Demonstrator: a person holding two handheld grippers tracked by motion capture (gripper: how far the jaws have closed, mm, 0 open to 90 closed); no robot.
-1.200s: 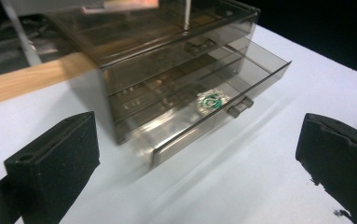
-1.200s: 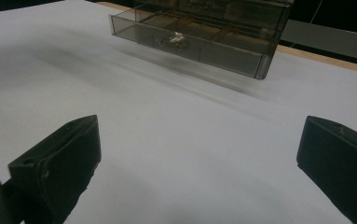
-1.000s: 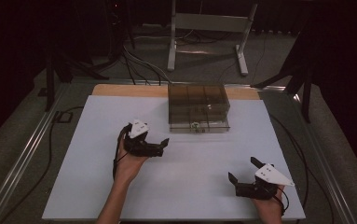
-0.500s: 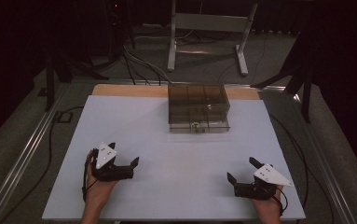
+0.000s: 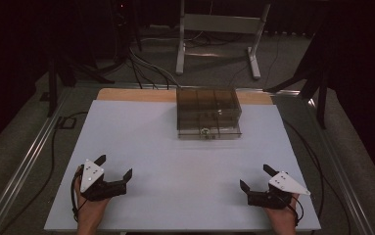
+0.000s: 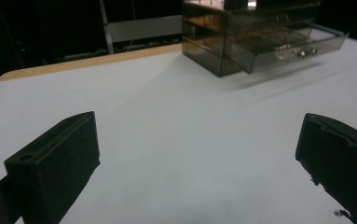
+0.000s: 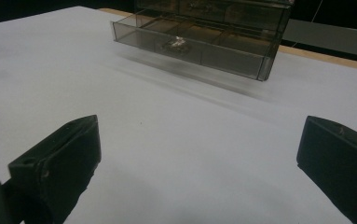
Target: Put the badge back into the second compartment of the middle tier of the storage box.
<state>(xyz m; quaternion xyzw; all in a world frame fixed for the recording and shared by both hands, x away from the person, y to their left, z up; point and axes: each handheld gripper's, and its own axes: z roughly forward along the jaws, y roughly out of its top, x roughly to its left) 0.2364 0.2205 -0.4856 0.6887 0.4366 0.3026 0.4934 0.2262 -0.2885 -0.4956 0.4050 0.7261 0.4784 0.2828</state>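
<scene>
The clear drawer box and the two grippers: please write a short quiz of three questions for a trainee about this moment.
1. True or false: the bottom drawer of the clear drawer box is pulled out a little.
2. The left gripper holds: A) a drawer knob, B) nothing, C) a cable.
3. Fill in: the right gripper has its jaws ____.

Key
1. True; it sticks out toward the person.
2. B; it is open above the white table.
3. Open, with bare table between them.
</scene>
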